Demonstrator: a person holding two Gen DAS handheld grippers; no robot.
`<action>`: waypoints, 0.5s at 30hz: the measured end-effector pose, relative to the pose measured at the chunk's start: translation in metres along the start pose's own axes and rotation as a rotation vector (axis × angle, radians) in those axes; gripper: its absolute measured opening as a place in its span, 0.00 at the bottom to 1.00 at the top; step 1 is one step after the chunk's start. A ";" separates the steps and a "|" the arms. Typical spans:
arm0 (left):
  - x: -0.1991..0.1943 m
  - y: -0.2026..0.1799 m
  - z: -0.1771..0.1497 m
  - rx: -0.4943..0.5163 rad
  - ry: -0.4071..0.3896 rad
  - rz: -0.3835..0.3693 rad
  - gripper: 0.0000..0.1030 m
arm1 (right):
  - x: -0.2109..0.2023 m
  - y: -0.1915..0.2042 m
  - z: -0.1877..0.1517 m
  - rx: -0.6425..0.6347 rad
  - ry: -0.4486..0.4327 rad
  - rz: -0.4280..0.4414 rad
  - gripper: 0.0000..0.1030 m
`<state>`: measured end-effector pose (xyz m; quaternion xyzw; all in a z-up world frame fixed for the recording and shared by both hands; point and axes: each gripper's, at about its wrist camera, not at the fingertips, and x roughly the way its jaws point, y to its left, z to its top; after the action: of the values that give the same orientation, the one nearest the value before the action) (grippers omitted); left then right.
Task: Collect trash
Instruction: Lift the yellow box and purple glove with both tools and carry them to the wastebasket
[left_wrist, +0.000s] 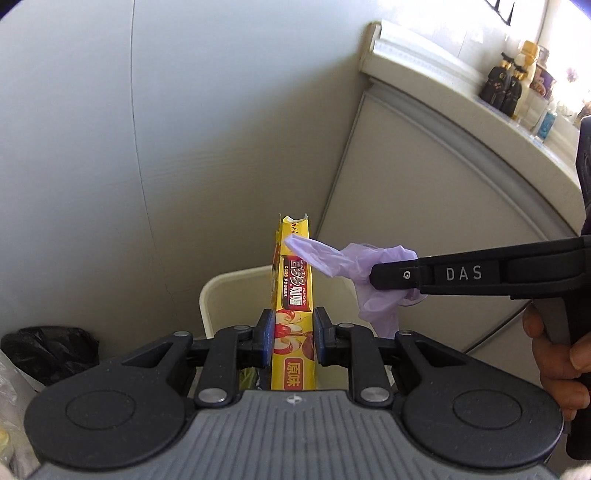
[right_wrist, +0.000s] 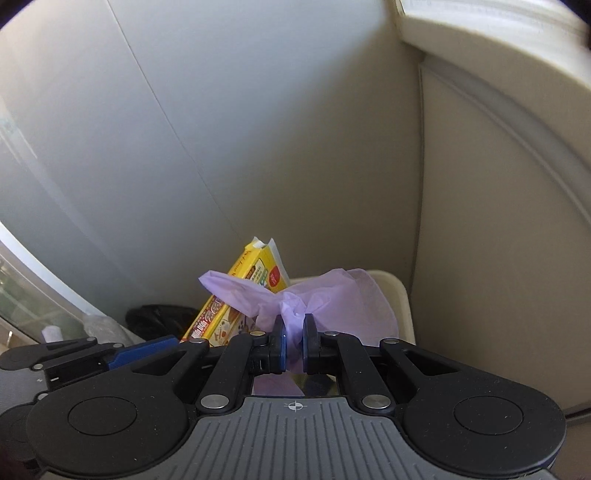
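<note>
My left gripper (left_wrist: 294, 338) is shut on a yellow snack box (left_wrist: 293, 280), held upright above a cream trash bin (left_wrist: 221, 291). My right gripper (right_wrist: 293, 343) is shut on a crumpled purple plastic glove (right_wrist: 295, 299). In the left wrist view the right gripper (left_wrist: 380, 277) comes in from the right, holding the glove (left_wrist: 343, 266) just right of the box. In the right wrist view the box (right_wrist: 243, 295) leans behind the glove, and the left gripper (right_wrist: 122, 354) shows at the lower left. The bin's rim (right_wrist: 402, 295) sits behind the glove.
A black plastic bag (left_wrist: 51, 350) lies left of the bin against the grey wall (left_wrist: 147, 147). A cream cabinet (left_wrist: 424, 203) stands to the right, with several bottles (left_wrist: 513, 85) on its top. A cable (left_wrist: 491, 336) runs near the cabinet's foot.
</note>
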<state>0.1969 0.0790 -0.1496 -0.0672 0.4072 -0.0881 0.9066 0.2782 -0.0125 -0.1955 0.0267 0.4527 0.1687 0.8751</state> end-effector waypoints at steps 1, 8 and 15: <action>0.005 0.002 -0.002 -0.007 0.009 -0.003 0.19 | 0.006 -0.003 0.000 0.002 0.009 -0.006 0.06; 0.033 0.018 -0.008 -0.057 0.062 -0.004 0.19 | 0.044 -0.019 0.000 0.020 0.059 -0.039 0.06; 0.063 0.023 -0.002 -0.111 0.101 -0.019 0.19 | 0.065 -0.020 -0.004 0.040 0.101 -0.062 0.06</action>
<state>0.2393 0.0880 -0.2013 -0.1167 0.4560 -0.0770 0.8789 0.3154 -0.0106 -0.2530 0.0215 0.5001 0.1335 0.8554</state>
